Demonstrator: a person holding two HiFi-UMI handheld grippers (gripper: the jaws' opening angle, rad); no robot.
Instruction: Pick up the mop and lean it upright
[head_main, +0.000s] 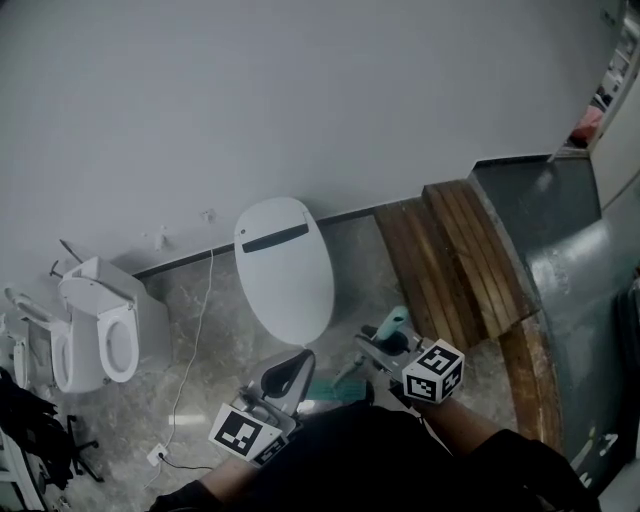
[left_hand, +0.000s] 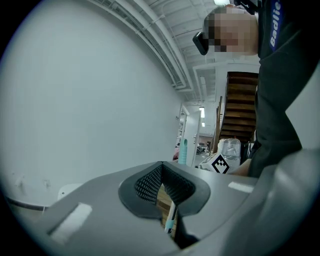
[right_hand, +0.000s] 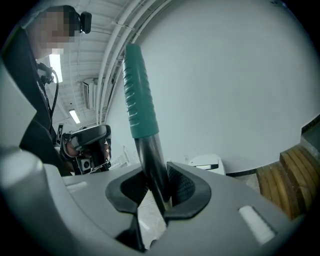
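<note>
The mop has a teal ribbed grip (right_hand: 140, 95) on a dark metal pole (right_hand: 152, 160). My right gripper (right_hand: 157, 192) is shut on that pole just below the grip, and the handle rises upright from the jaws. In the head view the grip (head_main: 397, 322) pokes up past the right gripper (head_main: 380, 342). My left gripper (head_main: 290, 368) hangs beside it to the left, apart from the handle. Its pads (left_hand: 150, 182) meet at the tips with nothing seen pressed between them. Through the gap behind them a thin white and teal piece of the mop (left_hand: 170, 219) shows. The mop's lower end is hidden.
A white oval toilet lid (head_main: 285, 265) lies ahead by the grey wall (head_main: 300, 100). A second white toilet (head_main: 100, 335) stands at the left. Wooden steps (head_main: 455, 260) rise at the right. A white cable (head_main: 195, 330) runs across the marble floor.
</note>
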